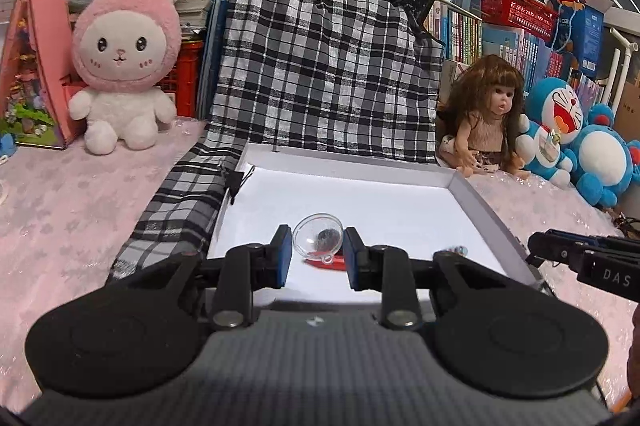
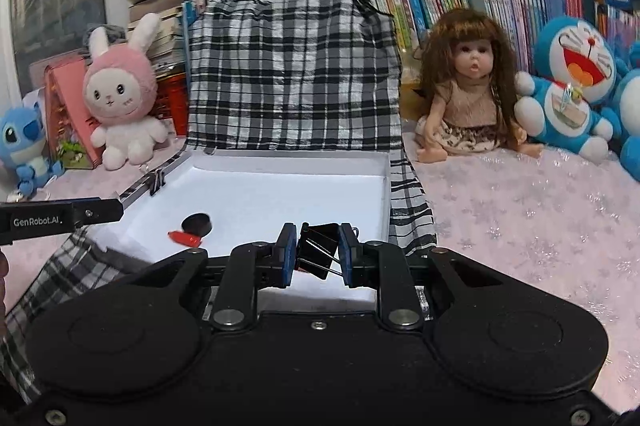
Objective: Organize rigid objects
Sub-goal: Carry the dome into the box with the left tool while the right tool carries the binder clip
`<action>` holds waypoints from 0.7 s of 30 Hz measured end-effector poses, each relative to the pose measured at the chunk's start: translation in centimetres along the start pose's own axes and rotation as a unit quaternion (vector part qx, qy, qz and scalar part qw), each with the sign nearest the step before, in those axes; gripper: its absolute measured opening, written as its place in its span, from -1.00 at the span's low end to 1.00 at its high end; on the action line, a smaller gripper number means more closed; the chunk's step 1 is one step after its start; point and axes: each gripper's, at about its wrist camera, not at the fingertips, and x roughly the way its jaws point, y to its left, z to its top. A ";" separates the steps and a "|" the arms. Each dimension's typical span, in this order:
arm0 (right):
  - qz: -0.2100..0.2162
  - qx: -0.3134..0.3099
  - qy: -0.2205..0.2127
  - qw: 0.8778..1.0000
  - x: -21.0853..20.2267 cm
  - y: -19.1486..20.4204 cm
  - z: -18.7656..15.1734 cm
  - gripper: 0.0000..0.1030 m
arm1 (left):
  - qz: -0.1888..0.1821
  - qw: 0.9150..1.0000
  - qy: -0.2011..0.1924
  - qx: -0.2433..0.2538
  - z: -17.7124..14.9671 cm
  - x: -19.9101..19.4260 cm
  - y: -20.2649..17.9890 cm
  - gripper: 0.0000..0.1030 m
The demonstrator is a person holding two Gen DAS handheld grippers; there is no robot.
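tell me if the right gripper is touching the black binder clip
Touching. The right wrist view shows the right gripper with both blue pads pressed against the black binder clip, holding it above the white tray.

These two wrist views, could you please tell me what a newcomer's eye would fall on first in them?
Probably the checked black-and-white cloth draped upright behind the white tray, with a pink bunny plush to its left and a long-haired doll to its right. Next, the right tongs, shut on a black binder clip over the tray's near edge. The left tongs frame a clear plastic dome lying in the tray.
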 end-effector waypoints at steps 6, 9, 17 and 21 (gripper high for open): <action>0.010 0.036 0.031 0.999 2.8 -1.4 2.2 -0.58 | -0.016 1.000 0.013 -0.012 1.9 2.1 0.2 -0.37; 0.016 0.055 0.045 0.997 4.3 -1.9 3.2 -0.58 | -0.020 0.999 0.023 -0.010 2.7 3.5 0.2 -0.37; 0.028 0.093 0.083 0.992 8.5 -2.5 4.8 -0.58 | -0.018 0.998 0.053 -0.010 3.8 7.5 0.0 -0.37; 0.023 0.090 0.096 0.991 10.4 -2.1 5.0 -0.58 | -0.010 0.998 0.066 -0.007 3.9 9.2 -0.3 -0.37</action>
